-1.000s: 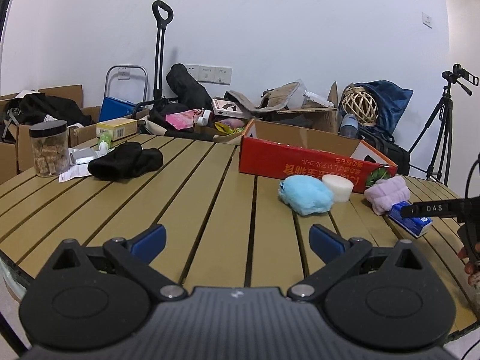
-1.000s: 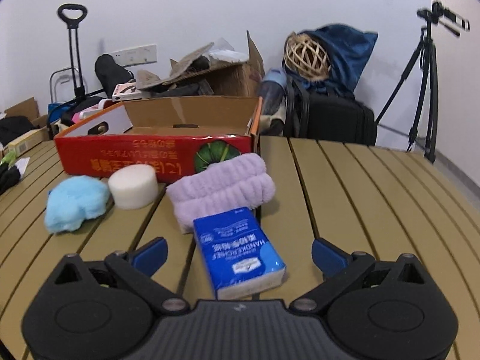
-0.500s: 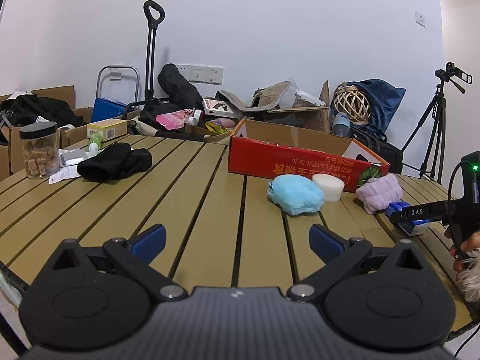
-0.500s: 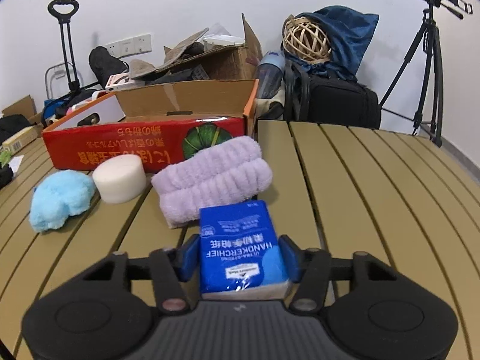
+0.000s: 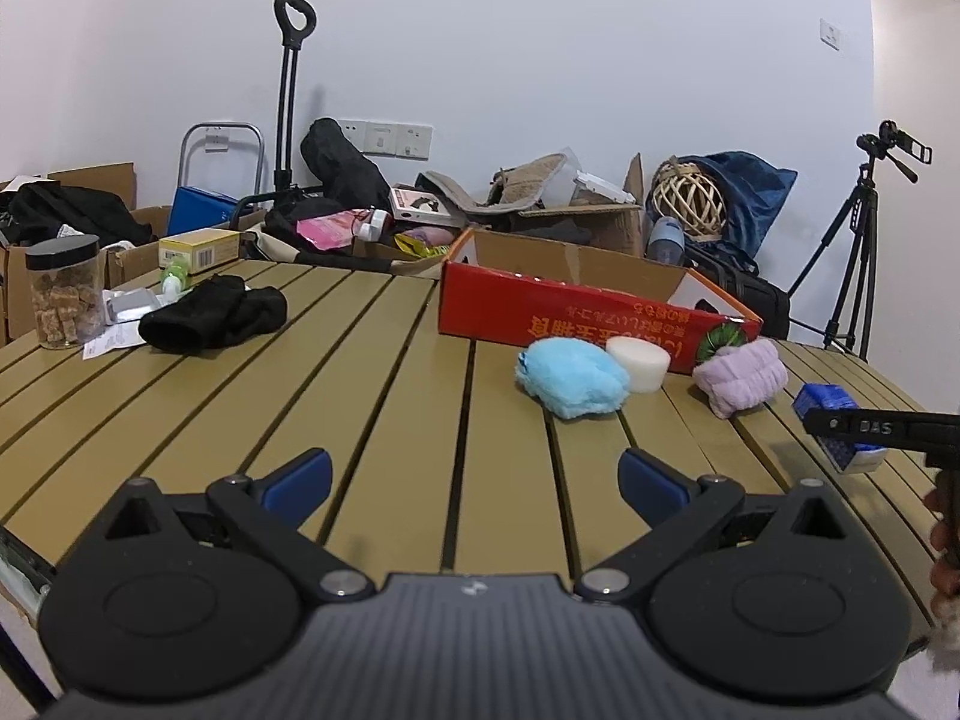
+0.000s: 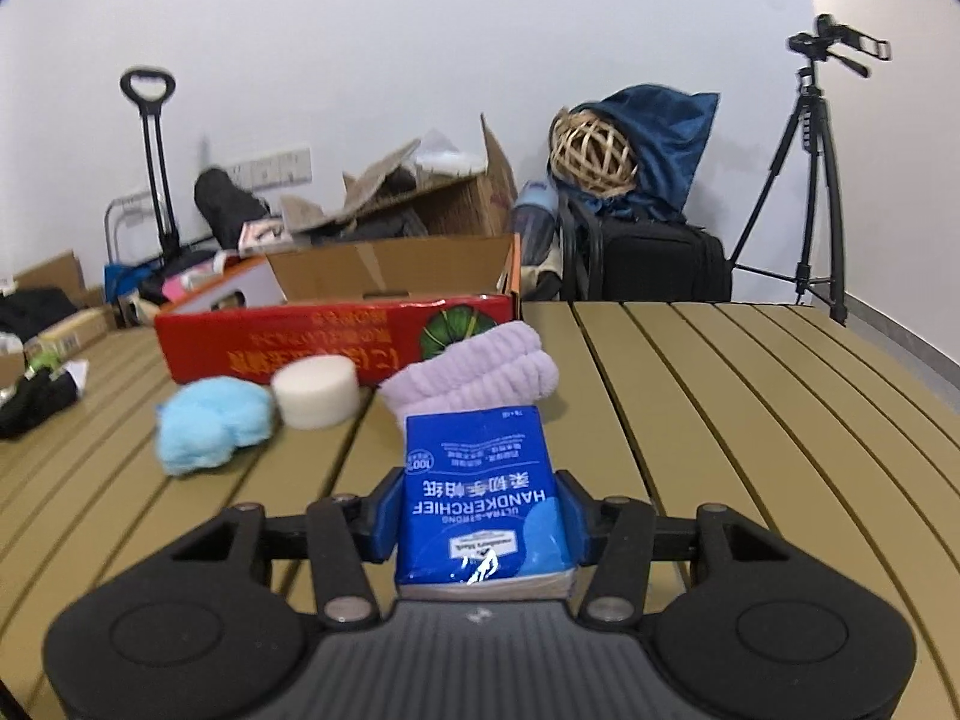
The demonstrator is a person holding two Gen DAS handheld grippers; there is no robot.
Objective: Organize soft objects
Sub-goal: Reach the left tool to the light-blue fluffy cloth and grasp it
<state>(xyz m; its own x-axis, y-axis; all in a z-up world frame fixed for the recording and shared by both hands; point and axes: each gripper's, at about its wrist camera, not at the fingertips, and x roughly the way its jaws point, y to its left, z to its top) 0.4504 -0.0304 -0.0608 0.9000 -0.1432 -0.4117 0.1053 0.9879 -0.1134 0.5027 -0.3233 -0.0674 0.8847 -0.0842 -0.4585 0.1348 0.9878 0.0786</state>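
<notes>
My right gripper (image 6: pixel 481 513) is shut on a blue handkerchief pack (image 6: pixel 474 450), its blue pads pressed on both sides. The pack's far end reaches a lilac rolled towel (image 6: pixel 480 372). Left of the roll lie a white foam cylinder (image 6: pixel 315 387) and a fluffy light-blue cloth (image 6: pixel 210 429), all in front of an open red cardboard box (image 6: pixel 336 339). In the left wrist view, my left gripper (image 5: pixel 474 468) stands open over bare slats with nothing between its fingers. There the pack (image 5: pixel 825 402) and the right gripper's finger (image 5: pixel 864 426) show at the far right. A black cloth (image 5: pixel 216 315) lies far left.
A jar of brown cubes (image 5: pixel 63 294), papers and a small green bottle (image 5: pixel 176 276) sit at the slatted table's (image 5: pixel 372 396) left end. Behind the table are boxes, bags, a trolley handle (image 5: pixel 288 90) and a tripod (image 6: pixel 810 180). A hand shows at the right edge (image 5: pixel 942 540).
The right gripper's jaws went from wide open around the handkerchief pack to shut on it, then carried it forward up to the lilac roll. The left gripper stayed put.
</notes>
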